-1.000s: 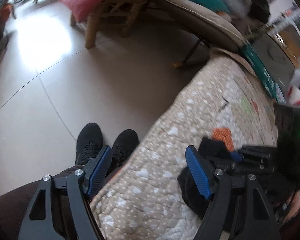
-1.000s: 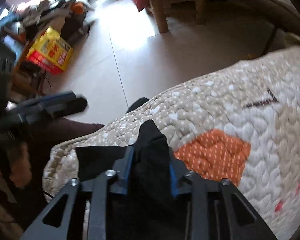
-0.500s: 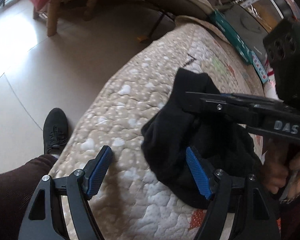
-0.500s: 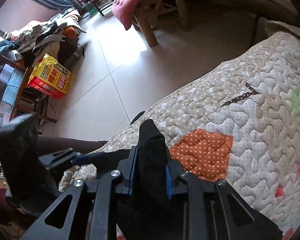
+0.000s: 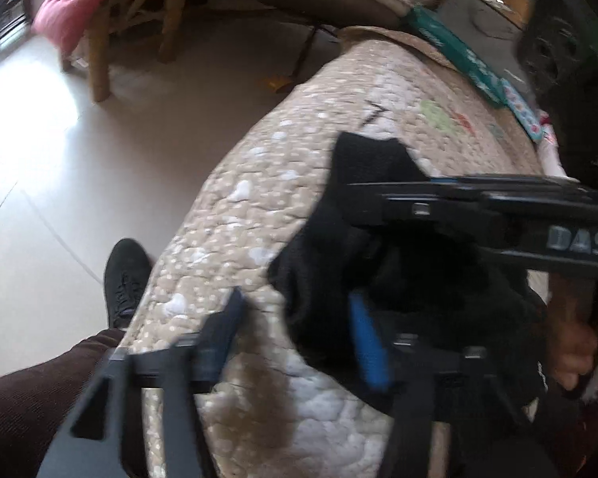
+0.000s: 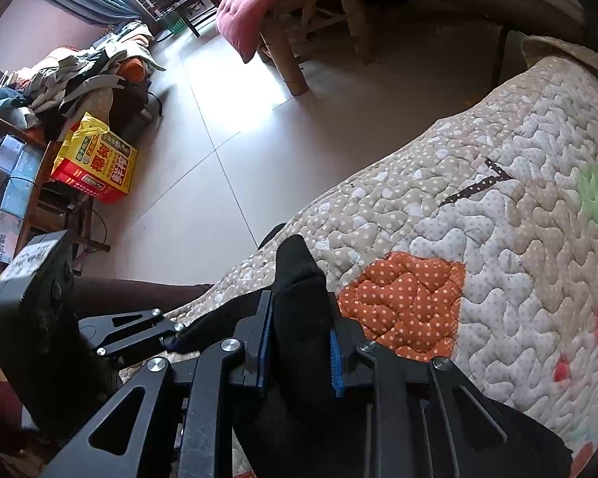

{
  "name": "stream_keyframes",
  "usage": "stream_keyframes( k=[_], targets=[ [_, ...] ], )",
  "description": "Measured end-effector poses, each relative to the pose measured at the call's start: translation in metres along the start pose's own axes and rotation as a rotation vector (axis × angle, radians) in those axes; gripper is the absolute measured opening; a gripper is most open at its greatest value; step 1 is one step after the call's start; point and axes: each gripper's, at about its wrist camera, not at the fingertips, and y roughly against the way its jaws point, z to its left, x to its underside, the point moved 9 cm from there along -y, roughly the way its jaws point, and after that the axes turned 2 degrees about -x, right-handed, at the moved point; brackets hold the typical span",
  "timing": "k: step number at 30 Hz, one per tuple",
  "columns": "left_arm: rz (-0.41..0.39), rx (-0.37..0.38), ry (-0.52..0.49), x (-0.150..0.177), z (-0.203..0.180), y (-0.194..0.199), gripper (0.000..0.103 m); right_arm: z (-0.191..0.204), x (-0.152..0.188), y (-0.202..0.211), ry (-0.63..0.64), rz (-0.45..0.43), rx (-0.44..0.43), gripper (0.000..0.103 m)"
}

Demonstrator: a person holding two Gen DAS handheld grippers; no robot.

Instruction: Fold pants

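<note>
While my right tongs (image 6: 299,352) are clamped on a bunched fold of the black pants (image 6: 299,279), the blue pads (image 6: 264,350) pressing the cloth from both sides, a peak of fabric stands up just beyond the fingertips. My left tongs (image 5: 299,330) stand fairly wide and have just been closing a little; one blue pad (image 5: 368,342) lies against the edge of the pants, the other finger sits over bare quilt (image 5: 259,207), and the pads do not pinch the cloth. Seen from the left wrist, the right tongs (image 5: 382,203) reach in from the side and lift part of the pants, the rest drooping onto the quilt. The pants lie near the quilt's rounded front edge, just beside its orange dotted patch (image 6: 402,302). Below that edge are my dark trouser leg (image 5: 28,398) and a black shoe (image 5: 125,279) on the pale tiled floor (image 6: 259,139). Well beyond the quilt stand a wooden stool (image 6: 311,28) with a pink cushion (image 6: 243,20) and a yellow-and-red box (image 6: 99,163).
</note>
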Motion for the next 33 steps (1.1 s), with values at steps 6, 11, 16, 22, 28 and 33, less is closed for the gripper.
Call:
stream_keyframes(
  k=[6,11,16,22,28,33],
  targets=[
    [0.033,0.046,0.055,-0.002,0.002,-0.01,0.065,0.0,-0.002,-0.001,-0.016,0.0,-0.013,0.025],
    [-0.015,0.047,-0.086,-0.005,-0.023,0.004,0.018,-0.001,-0.002,-0.003,-0.033,-0.006,-0.015,0.025],
    [-0.036,0.089,-0.056,-0.009,-0.029,0.019,0.015,0.002,-0.004,0.006,-0.036,-0.025,-0.006,0.025],
    [-0.063,0.152,-0.067,-0.012,-0.053,0.045,0.015,0.003,0.002,0.038,-0.034,-0.08,-0.005,0.025],
    [-0.072,0.209,-0.138,-0.002,-0.111,0.056,0.015,-0.014,0.025,0.085,-0.077,-0.149,0.022,0.025],
    [-0.025,0.256,-0.192,0.02,-0.16,0.048,0.015,-0.043,0.065,0.114,-0.137,-0.165,0.072,0.025]
  ],
)
